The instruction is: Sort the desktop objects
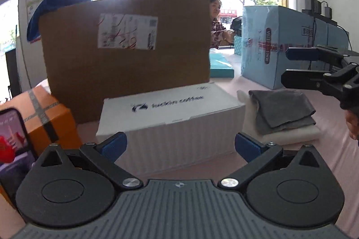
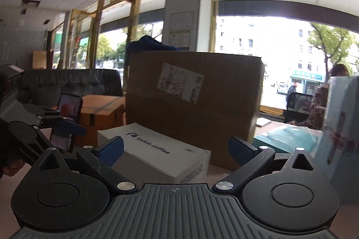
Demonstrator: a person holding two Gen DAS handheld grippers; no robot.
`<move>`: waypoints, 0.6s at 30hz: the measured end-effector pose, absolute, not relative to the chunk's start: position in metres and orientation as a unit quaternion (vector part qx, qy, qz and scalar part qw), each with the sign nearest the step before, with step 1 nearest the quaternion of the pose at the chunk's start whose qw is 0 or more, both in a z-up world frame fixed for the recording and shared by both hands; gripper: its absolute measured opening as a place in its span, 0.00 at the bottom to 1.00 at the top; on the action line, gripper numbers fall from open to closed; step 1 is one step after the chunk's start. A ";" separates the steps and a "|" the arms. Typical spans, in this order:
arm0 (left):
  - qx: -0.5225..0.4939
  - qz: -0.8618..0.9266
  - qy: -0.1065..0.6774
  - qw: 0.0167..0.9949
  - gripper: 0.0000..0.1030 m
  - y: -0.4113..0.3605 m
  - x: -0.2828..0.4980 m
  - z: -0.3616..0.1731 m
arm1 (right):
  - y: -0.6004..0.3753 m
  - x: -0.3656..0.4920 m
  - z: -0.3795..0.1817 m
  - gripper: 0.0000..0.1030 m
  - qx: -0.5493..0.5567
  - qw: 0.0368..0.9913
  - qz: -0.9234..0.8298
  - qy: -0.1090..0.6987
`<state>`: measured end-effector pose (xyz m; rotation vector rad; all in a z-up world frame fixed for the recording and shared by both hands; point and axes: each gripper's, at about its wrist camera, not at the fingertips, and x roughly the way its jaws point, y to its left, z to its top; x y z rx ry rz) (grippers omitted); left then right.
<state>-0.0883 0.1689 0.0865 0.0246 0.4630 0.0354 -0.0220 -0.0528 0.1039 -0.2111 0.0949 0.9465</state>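
While both grippers hover empty over the pink table (image 1: 332, 149), your likely first target is the white box (image 1: 170, 117), lying at 12 o'clock from the left gripper (image 1: 180, 147) and just in front of the big carton (image 1: 128, 55). The step in hand appears to be the approach. Judged from its width, the box may exceed one gripper's span, so you would do well to take it by a short end or a lid edge, square to the ribbed side, and to keep clear of the grey cloth (image 1: 283, 107) folded at 2 o'clock on a white pad. The orange box (image 1: 44, 117) sits at 10 o'clock, with a phone (image 1: 13, 135) propped beside it.

Left gripper: fingers spread wide, holding and touching nothing. Right gripper (image 2: 176, 149): likewise spread wide and empty, with the white box at its 12 o'clock; in the left view it enters at 3 o'clock, above the cloth. The blue carton (image 1: 291, 43) stands at 1 o'clock, well behind.
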 end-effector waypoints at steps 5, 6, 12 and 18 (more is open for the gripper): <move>-0.025 0.052 0.279 0.958 1.00 0.201 -0.086 0.063 | 0.021 -0.022 0.097 0.65 -0.217 0.848 0.478 0.072; -0.031 0.050 0.293 0.954 1.00 0.205 -0.085 0.059 | 0.036 -0.022 0.095 0.55 -0.242 0.840 0.479 0.078; -0.069 0.024 0.334 0.940 1.00 0.212 -0.078 0.045 | 0.090 -0.025 0.074 0.28 -0.336 0.808 0.475 0.089; -0.069 0.019 0.348 0.935 1.00 0.210 -0.076 0.039 | 0.103 -0.028 0.066 0.18 -0.375 0.804 0.456 0.065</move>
